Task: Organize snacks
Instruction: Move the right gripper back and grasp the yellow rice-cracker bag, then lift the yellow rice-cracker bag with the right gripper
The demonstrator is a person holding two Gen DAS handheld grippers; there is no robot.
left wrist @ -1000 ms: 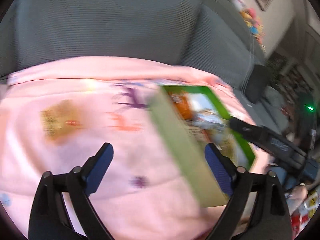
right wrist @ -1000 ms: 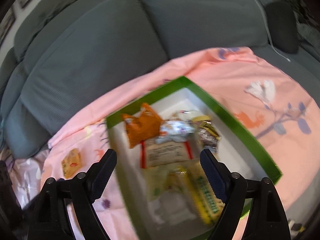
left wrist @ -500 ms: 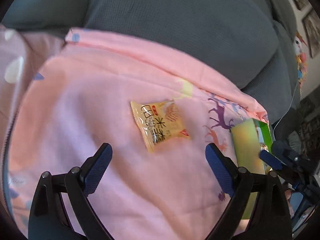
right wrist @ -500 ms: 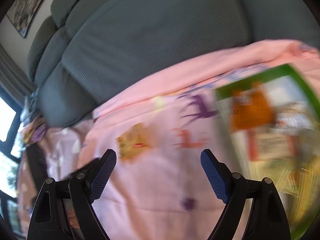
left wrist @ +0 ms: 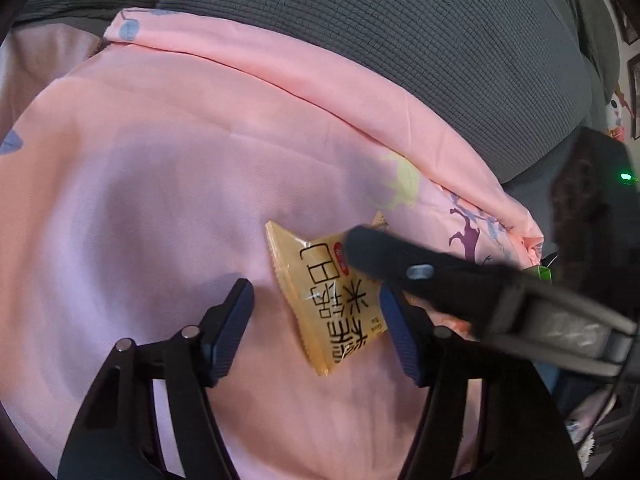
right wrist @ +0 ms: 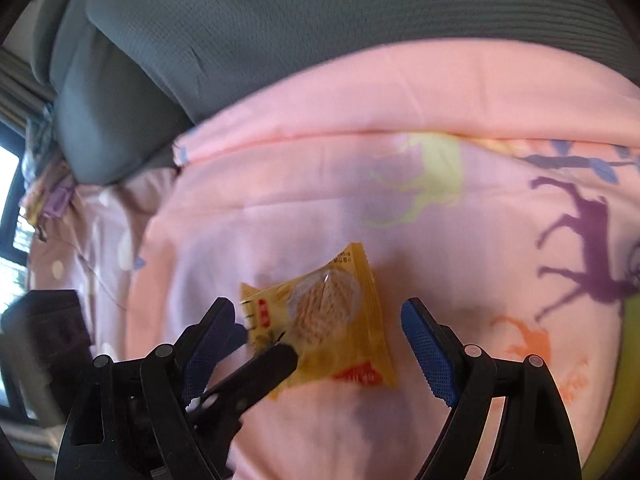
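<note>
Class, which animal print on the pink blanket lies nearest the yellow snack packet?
The pale yellow-green print, just beyond the packet and its top corner; the purple print and the orange print lie farther right.

Left gripper (left wrist: 316,320) angled down, fingers just closing, half-parted — right gripper (right wrist: 320,344) tilted down, fingers wide.

Soft daylight, fisheye-bent edges

Bright window light (right wrist: 8,184) is seen at the left; soft shadows are cast on the pink sheet (left wrist: 140,200); the right wrist view is slightly blurred, corners blackened.
</note>
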